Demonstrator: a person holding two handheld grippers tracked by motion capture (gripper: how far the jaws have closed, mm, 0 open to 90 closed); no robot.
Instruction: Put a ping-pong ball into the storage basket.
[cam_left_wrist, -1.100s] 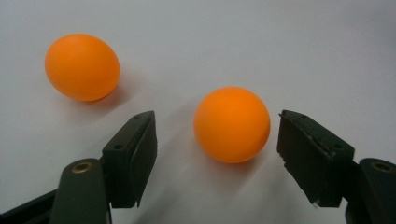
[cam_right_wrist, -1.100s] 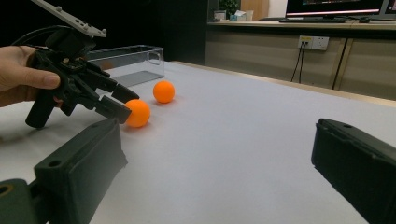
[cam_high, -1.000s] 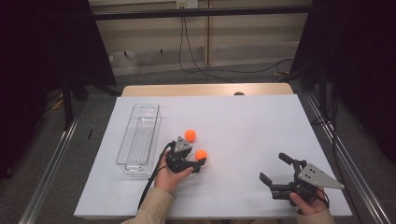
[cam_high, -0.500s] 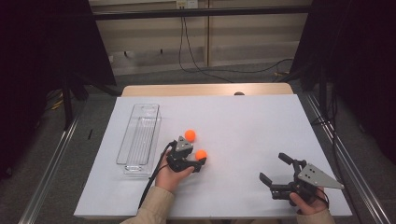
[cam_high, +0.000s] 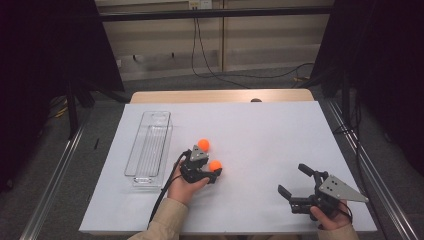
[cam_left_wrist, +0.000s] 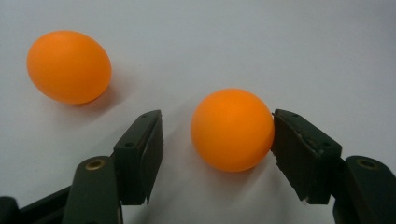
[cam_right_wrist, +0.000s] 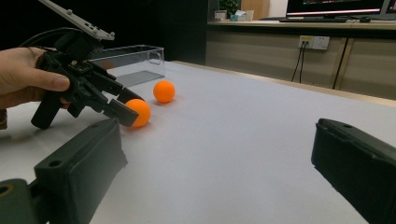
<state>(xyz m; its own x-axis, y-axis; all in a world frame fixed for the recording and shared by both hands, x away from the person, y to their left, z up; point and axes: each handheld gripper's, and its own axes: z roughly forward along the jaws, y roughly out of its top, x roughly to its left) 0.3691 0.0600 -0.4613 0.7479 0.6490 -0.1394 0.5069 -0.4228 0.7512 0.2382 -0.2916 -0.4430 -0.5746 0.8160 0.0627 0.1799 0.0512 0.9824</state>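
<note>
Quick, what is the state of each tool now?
Left tool: jaws just closing around the nearer orange ball; one touches it, a gap remains at the other.
Right tool: open, holding nothing.

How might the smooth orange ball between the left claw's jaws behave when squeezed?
The smooth orange ball is round on a flat white table, so it probably rolls easily. One jaw touches it and the other stands off, so it may squirt sideways. It looks light, likely hollow.

Matt orange plastic ball (cam_left_wrist: 232, 129), clear plastic tray (cam_high: 150, 145)

White-covered table (cam_high: 280, 130), grey floor (cam_high: 40, 200), black cables (cam_high: 210, 65) along pale wall panels (cam_high: 270, 35), dark curtains (cam_high: 380, 65) at sides
</note>
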